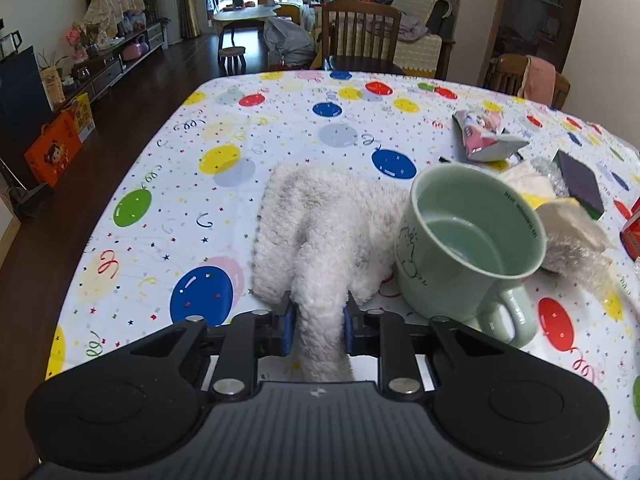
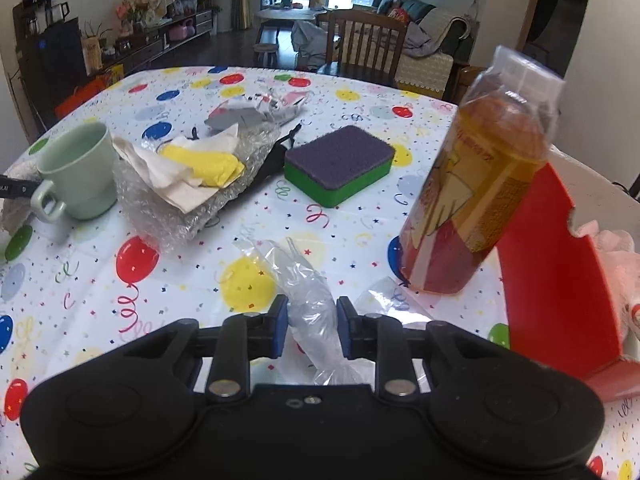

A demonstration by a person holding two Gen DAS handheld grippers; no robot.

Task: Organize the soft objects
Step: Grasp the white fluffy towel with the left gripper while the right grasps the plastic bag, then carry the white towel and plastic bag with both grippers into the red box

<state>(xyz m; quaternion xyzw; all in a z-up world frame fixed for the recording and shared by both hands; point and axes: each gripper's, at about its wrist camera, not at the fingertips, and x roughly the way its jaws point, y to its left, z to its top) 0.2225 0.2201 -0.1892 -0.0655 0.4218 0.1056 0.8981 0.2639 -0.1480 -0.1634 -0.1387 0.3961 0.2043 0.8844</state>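
My left gripper (image 1: 319, 322) is shut on a fluffy white cloth (image 1: 320, 236), pinching its near end while the rest lies on the balloon tablecloth (image 1: 160, 184). My right gripper (image 2: 312, 326) is shut on a clear plastic bag (image 2: 310, 304) whose far end trails on the table. A purple and green sponge (image 2: 339, 164) lies mid-table and also shows in the left wrist view (image 1: 580, 182). A yellow cloth (image 2: 204, 166) sits in crumpled paper and bubble wrap (image 2: 176, 208).
A pale green mug (image 1: 468, 252) stands right of the fluffy cloth, touching it; it also shows in the right wrist view (image 2: 78, 172). A wrapped amber bottle (image 2: 476, 184) leans by a red and white box (image 2: 560, 280) at right. A pink wrapper (image 1: 486, 136) lies farther back. Chairs (image 1: 360, 36) stand beyond the table.
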